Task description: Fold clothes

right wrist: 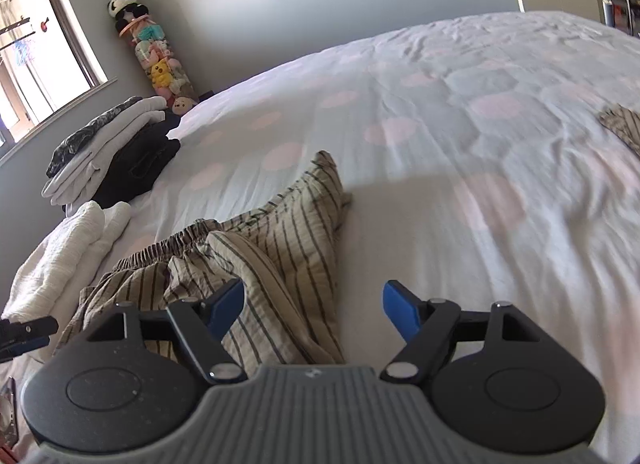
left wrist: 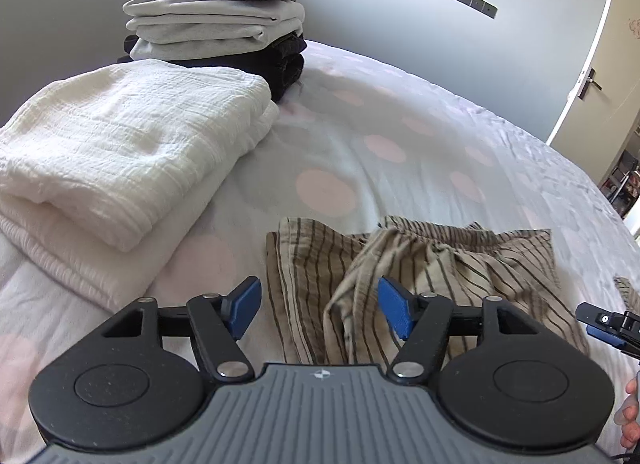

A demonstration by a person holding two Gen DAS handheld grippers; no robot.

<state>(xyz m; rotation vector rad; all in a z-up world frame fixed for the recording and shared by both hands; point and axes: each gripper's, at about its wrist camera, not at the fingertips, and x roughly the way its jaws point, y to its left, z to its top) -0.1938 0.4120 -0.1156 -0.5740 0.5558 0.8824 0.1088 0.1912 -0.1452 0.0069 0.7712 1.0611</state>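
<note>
Left tool (left wrist: 318, 306) spread wide, blue pads clear of cloth, nothing clamped. Right tool (right wrist: 314, 314) likewise parted, empty, poised over the near edge of the striped garment (left wrist: 420, 264). Garment itself lying rumpled on the bed (left wrist: 400, 124), elastic waistband bunched, one fold flopped over the middle, one corner pointing away across the cover. Risk here: closing on the loose top fold alone, thereby lifting one layer and dragging the rest into a worse heap. Equally, pinching the dotted cover along with the fabric. A second striped piece (right wrist: 622, 126) lying well apart to the right. Further off, folded white cloth (left wrist: 120, 144) just beside the garment, liable to be nudged by a wide sweep; behind it, the taller stack of folded clothes (left wrist: 216, 28), prone to toppling if bumped.
</note>
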